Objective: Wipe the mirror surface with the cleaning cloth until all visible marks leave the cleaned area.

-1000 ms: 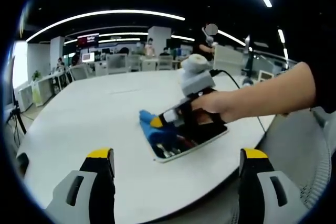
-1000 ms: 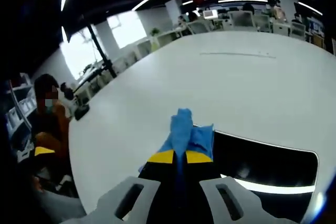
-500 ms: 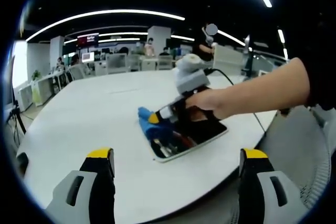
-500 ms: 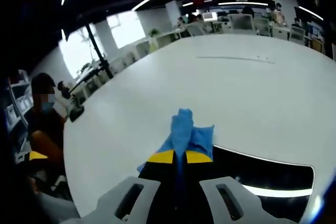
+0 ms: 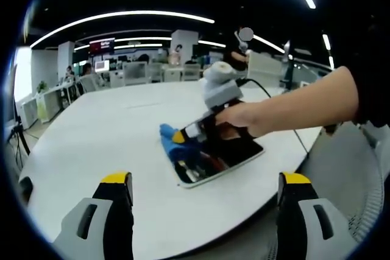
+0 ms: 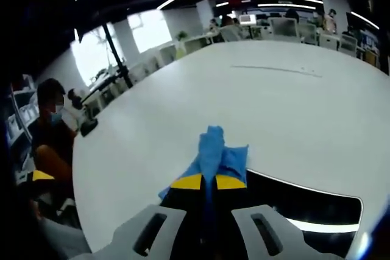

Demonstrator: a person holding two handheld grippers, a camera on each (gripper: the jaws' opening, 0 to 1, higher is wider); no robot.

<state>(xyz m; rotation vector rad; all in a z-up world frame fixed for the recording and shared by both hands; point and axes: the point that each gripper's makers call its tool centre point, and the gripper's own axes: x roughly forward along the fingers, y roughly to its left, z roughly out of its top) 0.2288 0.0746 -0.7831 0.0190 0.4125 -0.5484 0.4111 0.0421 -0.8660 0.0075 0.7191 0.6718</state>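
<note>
The right gripper (image 6: 204,182) has its jaws clamped on the blue cleaning cloth (image 6: 214,150), bunched at the edge of the mirror (image 5: 228,156) lying flat on the white desk (image 5: 109,132). The left gripper (image 5: 204,181) hangs back, jaws wide and empty. A hard push might slide the unheld mirror.

The left claw (image 5: 204,190) stands wide open; the right claw (image 6: 208,181) is closed, held by a hand (image 5: 244,120).
</note>
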